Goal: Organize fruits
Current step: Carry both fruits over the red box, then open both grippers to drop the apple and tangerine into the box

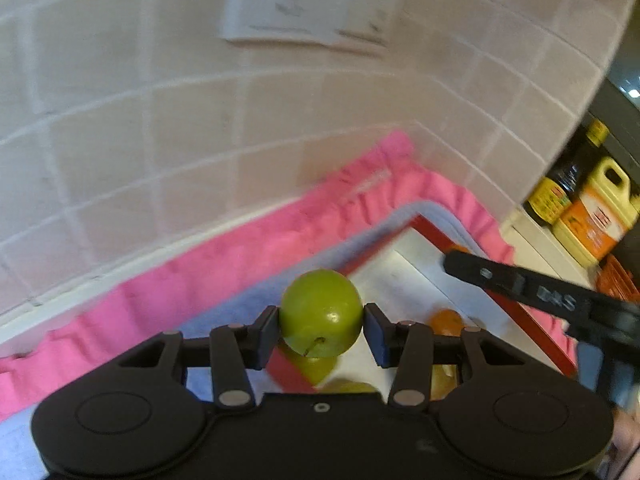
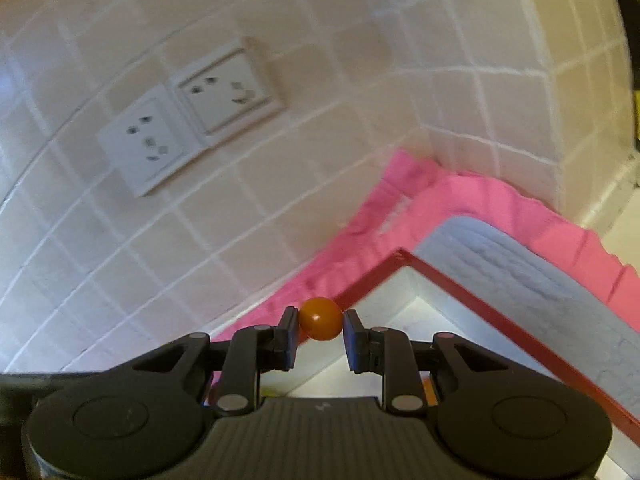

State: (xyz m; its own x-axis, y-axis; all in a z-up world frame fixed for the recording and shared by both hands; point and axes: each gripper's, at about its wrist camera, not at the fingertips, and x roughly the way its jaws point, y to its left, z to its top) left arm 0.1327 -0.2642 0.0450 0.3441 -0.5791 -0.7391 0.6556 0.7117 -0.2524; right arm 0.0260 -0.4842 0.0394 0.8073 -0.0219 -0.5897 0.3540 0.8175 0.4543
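My left gripper (image 1: 322,330) is shut on a green round fruit (image 1: 321,312), stem toward the camera, held above a white tray with a red rim (image 1: 424,228). Below it lie another green fruit (image 1: 316,366), a yellowish fruit (image 1: 442,380) and an orange fruit (image 1: 446,320) on the tray. In the right wrist view my right gripper (image 2: 321,326) is shut on a small orange round fruit (image 2: 321,319), held over the red-rimmed tray (image 2: 400,258). The black arm of the right gripper (image 1: 540,292) crosses the right side of the left wrist view.
A pink cloth (image 1: 240,256) and a grey-blue towel (image 2: 520,268) lie under the tray, against a tiled wall corner (image 2: 420,132). Wall sockets (image 2: 188,120) sit on the tiles. Yellow and orange bottles (image 1: 592,208) stand at the far right.
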